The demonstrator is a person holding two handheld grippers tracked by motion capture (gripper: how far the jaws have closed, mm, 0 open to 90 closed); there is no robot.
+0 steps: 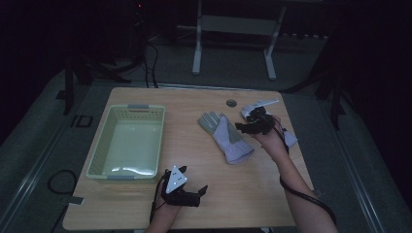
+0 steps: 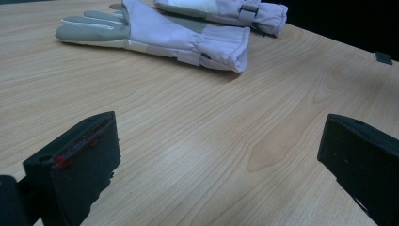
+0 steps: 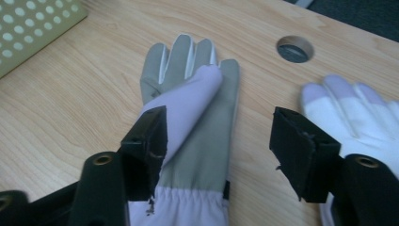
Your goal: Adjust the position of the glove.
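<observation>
Looking down from the high view, a wooden bench [image 1: 145, 208] carries a pale green perforated basket [image 1: 127, 141] on its left half and two gloves on its right half. The nearer glove [image 1: 226, 137] is grey and lilac, lying flat with its fingers toward the far left and its cuff toward the person. The second glove [image 1: 260, 106], whiter, lies just beyond it near the bench's far right edge, close to a round hole [image 1: 231, 103] in the top.

The right tool [image 1: 252, 124], held in the person's right hand, hovers over the cuff end of the grey and lilac glove. In the right gripper view its jaws stand apart, partway open, straddling that glove [image 3: 197, 117] with no pad pressing on it; a lilac flap is folded over the grey palm. The white glove [image 3: 350, 113] lies beside the right jaw.

The left tool [image 1: 197, 191] rests low near the bench's front edge, just beside the basket's near corner. In the left gripper view its jaws stand wide apart over bare wood, with both gloves lying well beyond them.
</observation>
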